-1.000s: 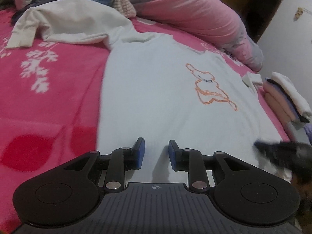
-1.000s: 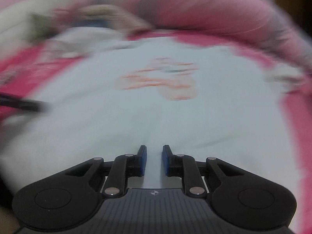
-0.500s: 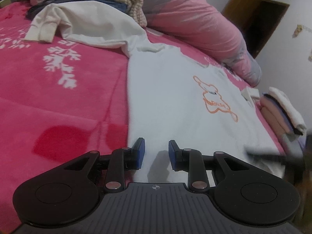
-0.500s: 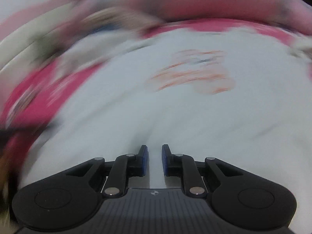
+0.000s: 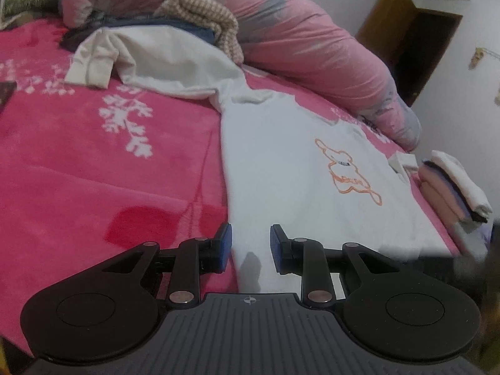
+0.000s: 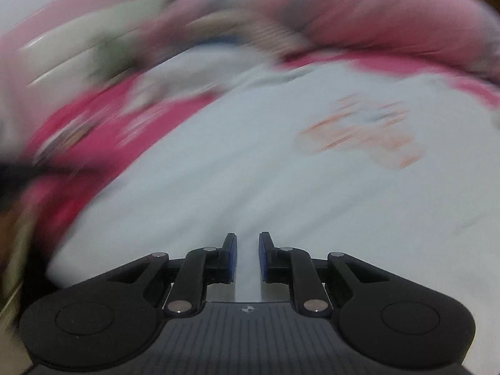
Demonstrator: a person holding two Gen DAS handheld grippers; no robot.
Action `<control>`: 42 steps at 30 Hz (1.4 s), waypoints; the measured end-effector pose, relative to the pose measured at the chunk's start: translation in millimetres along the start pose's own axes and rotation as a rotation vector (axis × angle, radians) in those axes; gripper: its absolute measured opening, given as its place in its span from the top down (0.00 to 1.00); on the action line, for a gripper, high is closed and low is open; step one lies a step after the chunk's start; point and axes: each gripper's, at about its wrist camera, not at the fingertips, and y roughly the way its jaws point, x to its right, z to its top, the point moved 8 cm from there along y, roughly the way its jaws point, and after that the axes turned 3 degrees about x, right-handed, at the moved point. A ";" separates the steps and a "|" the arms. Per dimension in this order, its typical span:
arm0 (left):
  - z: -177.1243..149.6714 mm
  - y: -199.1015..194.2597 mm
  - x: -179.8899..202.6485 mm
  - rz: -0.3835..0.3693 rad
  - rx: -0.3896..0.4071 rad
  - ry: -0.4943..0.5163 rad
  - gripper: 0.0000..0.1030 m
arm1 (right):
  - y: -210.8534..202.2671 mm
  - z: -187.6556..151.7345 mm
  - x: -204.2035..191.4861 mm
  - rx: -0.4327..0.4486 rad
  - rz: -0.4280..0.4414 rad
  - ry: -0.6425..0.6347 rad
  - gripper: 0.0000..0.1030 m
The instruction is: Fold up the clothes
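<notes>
On the pink bed blanket, the left gripper is sliding toward the white T-shirt's left hem corner, jaws slightly parted, empty; the right gripper, likewise parted and empty, is sweeping across, likely positioning for a fold.

I see white T-shirt: soft matt cloth. Pink blanket: fuzzy fleece. Quilt: smooth, slight sheen. Left gripper: matt black plastic, metal pivot pins (right view too blurred to judge).
</notes>
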 end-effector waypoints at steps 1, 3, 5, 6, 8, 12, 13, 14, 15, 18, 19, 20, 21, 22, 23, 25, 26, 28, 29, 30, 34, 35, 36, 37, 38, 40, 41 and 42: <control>0.8 -3.1 1.0 0.001 0.005 0.008 0.73 | -8.4 1.7 -1.6 0.016 0.007 -0.009 0.83; 4.6 -2.2 10.3 -0.023 0.003 0.029 0.73 | -25.9 6.4 -3.3 0.050 0.018 -0.024 0.86; 9.3 6.9 28.7 -0.072 -0.009 0.055 0.72 | -43.6 11.1 -5.0 0.085 0.028 -0.039 0.85; 11.3 13.9 41.3 -0.100 -0.019 0.074 0.72 | -46.1 21.5 16.5 0.113 -0.027 0.001 0.85; 9.8 29.0 68.4 -0.141 -0.038 0.129 0.71 | -54.3 27.8 71.4 0.145 -0.173 0.098 0.84; -23.3 61.0 104.2 -0.182 -0.159 0.206 0.70 | -67.1 -7.4 136.8 0.058 -0.418 0.167 0.84; -35.0 67.2 108.1 -0.181 -0.207 0.219 0.70 | -75.6 -22.9 138.2 0.046 -0.414 0.170 0.85; -46.0 68.3 107.3 -0.170 -0.237 0.233 0.70 | -88.1 -32.7 134.7 0.052 -0.389 0.180 0.84; -51.5 63.4 106.1 -0.164 -0.226 0.252 0.70 | -100.8 -42.2 131.0 0.058 -0.363 0.189 0.84; -50.2 45.6 101.3 -0.160 -0.238 0.255 0.70 | -136.0 -49.3 132.7 0.055 -0.324 0.264 0.84; -46.4 41.9 99.9 -0.157 -0.244 0.245 0.69 | -143.4 -44.5 138.0 0.067 -0.323 0.291 0.84; -41.5 40.8 100.4 -0.154 -0.239 0.242 0.69 | -150.9 -39.6 143.3 0.079 -0.321 0.318 0.83; -36.0 41.8 102.3 -0.150 -0.226 0.246 0.69 | -158.9 -27.3 154.9 0.124 -0.340 0.332 0.83; -30.4 42.7 104.2 -0.146 -0.212 0.249 0.69 | -158.7 -14.9 164.9 0.165 -0.354 0.338 0.83; -26.2 45.1 107.2 -0.143 -0.202 0.250 0.69 | -158.2 -2.6 174.7 0.205 -0.367 0.344 0.83; -21.1 54.2 117.9 -0.157 -0.195 0.243 0.69 | -148.8 12.9 192.5 0.254 -0.412 0.352 0.83; -20.8 59.9 124.3 -0.171 -0.196 0.238 0.69 | -143.3 17.0 199.7 0.269 -0.431 0.359 0.83; -27.5 71.4 129.8 -0.172 -0.230 0.228 0.69 | -125.6 6.3 217.1 0.216 -0.476 0.385 0.83; -33.0 77.1 128.3 -0.158 -0.257 0.222 0.69 | -127.7 -9.1 223.8 0.195 -0.498 0.404 0.83; -38.5 82.7 126.7 -0.144 -0.283 0.216 0.69 | -130.3 -24.6 230.3 0.174 -0.520 0.423 0.83; -42.6 80.7 113.0 -0.136 -0.299 0.162 0.69 | -174.0 -65.1 239.0 0.213 -0.504 0.573 0.89; -41.2 80.0 110.2 -0.136 -0.302 0.144 0.69 | -183.2 -66.6 241.1 0.220 -0.517 0.598 0.88; -39.7 80.0 107.8 -0.135 -0.304 0.127 0.69 | -192.2 -67.9 243.3 0.226 -0.531 0.623 0.86; -38.7 80.2 106.2 -0.133 -0.306 0.110 0.69 | -198.5 -64.9 246.8 0.235 -0.560 0.616 0.86; -37.3 80.6 106.3 -0.130 -0.306 0.099 0.69 | -204.7 -61.8 250.3 0.245 -0.590 0.608 0.86; -33.7 81.0 108.7 -0.120 -0.299 0.088 0.68 | -209.9 -49.4 249.9 0.303 -0.567 0.627 0.86; -32.8 79.8 110.9 -0.118 -0.292 0.091 0.68 | -206.4 -43.6 245.9 0.321 -0.531 0.626 0.86; -33.4 79.1 112.5 -0.117 -0.287 0.095 0.65 | -202.8 -37.9 241.6 0.339 -0.494 0.625 0.86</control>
